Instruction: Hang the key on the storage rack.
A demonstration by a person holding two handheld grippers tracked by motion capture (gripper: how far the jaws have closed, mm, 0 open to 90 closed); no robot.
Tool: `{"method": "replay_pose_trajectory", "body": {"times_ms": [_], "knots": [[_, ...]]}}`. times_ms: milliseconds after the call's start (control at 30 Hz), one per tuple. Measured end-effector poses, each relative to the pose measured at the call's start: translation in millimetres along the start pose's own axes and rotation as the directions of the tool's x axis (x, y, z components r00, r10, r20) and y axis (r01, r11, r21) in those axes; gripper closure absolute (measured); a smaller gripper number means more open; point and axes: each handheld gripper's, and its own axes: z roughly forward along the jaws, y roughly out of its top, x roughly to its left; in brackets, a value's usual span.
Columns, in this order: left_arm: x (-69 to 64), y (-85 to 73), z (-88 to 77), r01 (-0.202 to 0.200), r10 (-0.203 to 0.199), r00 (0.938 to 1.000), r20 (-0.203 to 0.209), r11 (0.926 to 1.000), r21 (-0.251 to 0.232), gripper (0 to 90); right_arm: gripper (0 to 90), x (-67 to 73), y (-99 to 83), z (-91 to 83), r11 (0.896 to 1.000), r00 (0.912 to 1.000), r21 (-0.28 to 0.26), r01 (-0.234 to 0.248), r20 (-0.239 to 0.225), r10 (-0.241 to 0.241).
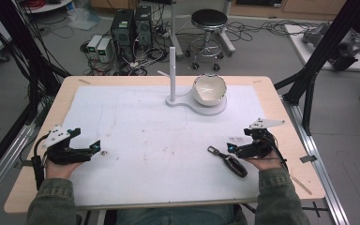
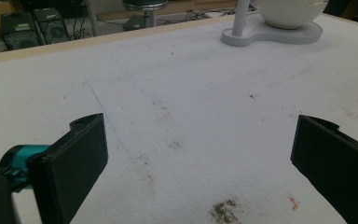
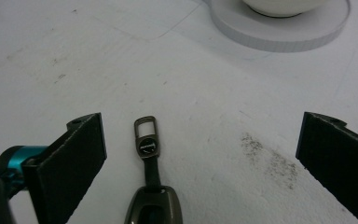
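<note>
Key fob [image 3: 153,196] lies flat, loop end pointing toward the stand [image 3: 279,28], between right gripper's [image 3: 200,154] wide-open fingers.

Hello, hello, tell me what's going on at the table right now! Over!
Both tools open: left tool empty, right tool beside the key fob. Fob flat on the white mat, not gripped. Nothing in the way; bowl stand far back.

A robotics lab: black desktop computer towers [image 1: 132,27] sit on the grey floor amid tangled cables [image 1: 258,29], a round black rolling stool [image 1: 208,19] stands behind the pale wooden counter [image 1: 37,173], and black metal frame struts [image 1: 319,51] flank it
</note>
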Motion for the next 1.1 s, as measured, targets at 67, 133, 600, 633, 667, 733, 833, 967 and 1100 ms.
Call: {"method": "replay_pose_trajectory", "body": {"times_ms": [67,133,600,633,667,733,833,967,1100], "knots": [[-0.3,-0.2,0.4,-0.001,0.001,1.0000,0.002,1.0000,0.002,4.3,0.6,1.9,1.7,0.9,1.000,1.0000,0.007,0.002,-0.006,-0.002],[0.1,-0.3,0.4,-0.004,0.004,1.0000,0.002,1.0000,0.004,4.3,0.6,6.1,5.4,5.5,0.999,0.9997,0.041,0.012,-0.020,-0.011],[-0.4,-0.2,-0.7,-0.003,0.003,1.0000,-0.005,1.0000,-0.005,4.3,0.6,13.6,9.4,31.8,0.979,0.9961,0.190,0.074,-0.062,-0.063],[-0.4,-0.2,-0.7,-0.003,0.003,1.0000,-0.005,1.0000,-0.005,4.3,0.6,14.0,9.4,33.1,0.976,0.9958,0.202,0.077,-0.063,-0.066],[-0.9,-0.2,-0.3,-0.002,0.002,1.0000,-0.004,1.0000,-0.006,4.3,0.6,14.7,9.6,35.5,0.974,0.9948,0.211,0.088,-0.069,-0.075],[-1.0,-0.3,-0.1,-0.006,0.006,1.0000,0.001,1.0000,-0.001,4.3,0.6,15.9,10.7,38.3,0.969,0.9941,0.229,0.097,-0.070,-0.083],[-1.9,-0.4,0.6,-0.012,0.012,0.9999,0.004,0.9999,0.003,4.3,0.6,17.7,12.9,41.7,0.961,0.9922,0.252,0.116,-0.072,-0.101],[-2.3,-0.3,0.3,-0.006,0.006,1.0000,0.004,1.0000,-0.001,4.3,0.6,20.8,15.8,46.6,0.948,0.9899,0.288,0.137,-0.075,-0.120],[-2.4,-0.4,1.3,-0.013,0.013,0.9999,0.007,0.9999,0.005,4.3,0.6,23.4,18.1,52.0,0.932,0.9864,0.324,0.161,-0.082,-0.142]]}}
